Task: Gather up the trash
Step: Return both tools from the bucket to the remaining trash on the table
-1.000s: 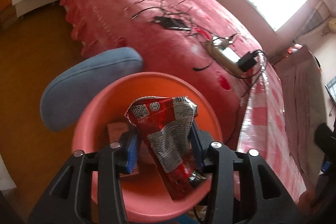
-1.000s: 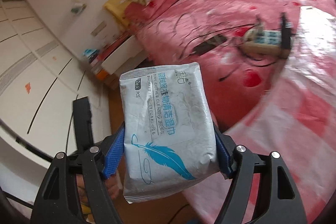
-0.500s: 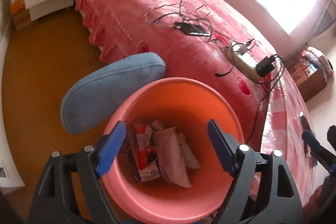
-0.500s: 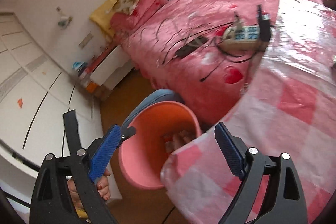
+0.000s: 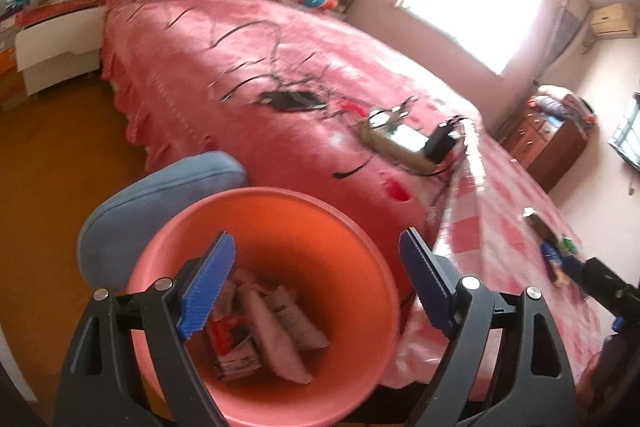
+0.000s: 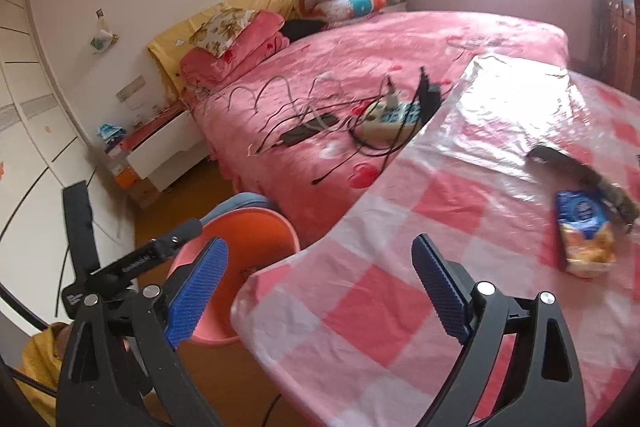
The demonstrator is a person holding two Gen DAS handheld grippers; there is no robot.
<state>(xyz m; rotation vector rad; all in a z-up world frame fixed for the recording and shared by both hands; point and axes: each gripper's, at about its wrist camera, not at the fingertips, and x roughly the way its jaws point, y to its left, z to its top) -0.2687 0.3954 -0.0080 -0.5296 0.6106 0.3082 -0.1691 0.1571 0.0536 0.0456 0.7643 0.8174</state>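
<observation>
Both grippers are coming away empty now: a second ago the left gripper (image 5: pixel 316 291) was pinching a red snack wrapper over the bin (image 5: pixel 360 235) and the right gripper (image 6: pixel 320 291) was clamping a white wipes pack, and both pieces are now lying down in the pile of trash (image 5: pixel 264 331) at the bottom of the bin, so two items are counting as collected. Left gripper is hanging spread wide above the bin mouth, blue pads (image 5: pixel 208 283) well apart, nothing between them, touching nothing. Right gripper is also standing wide open with nothing held, pointing over the edge of the table with its checked pink cloth (image 6: pixel 360 307), the bin (image 6: pixel 248 227) sitting below and to its left on the floor beside a blue cushion (image 5: pixel 160 187) and the bed (image 6: pixel 360 47). More trash is waiting on the table: a blue and orange snack bag (image 6: pixel 584 231) is lying flat toward the far right, with a dark wrapper (image 6: pixel 580 175) just behind it, touching or nearly so, hard to tell. In the left view those same bits are showing small and blurred at the table's far end. Judging from this, the right gripper is lining up for the snack bag next, since it is nearest that side; the task is partway done, not finished. The power strip (image 6: pixel 396 115) and cables on the bed are not trash.
</observation>
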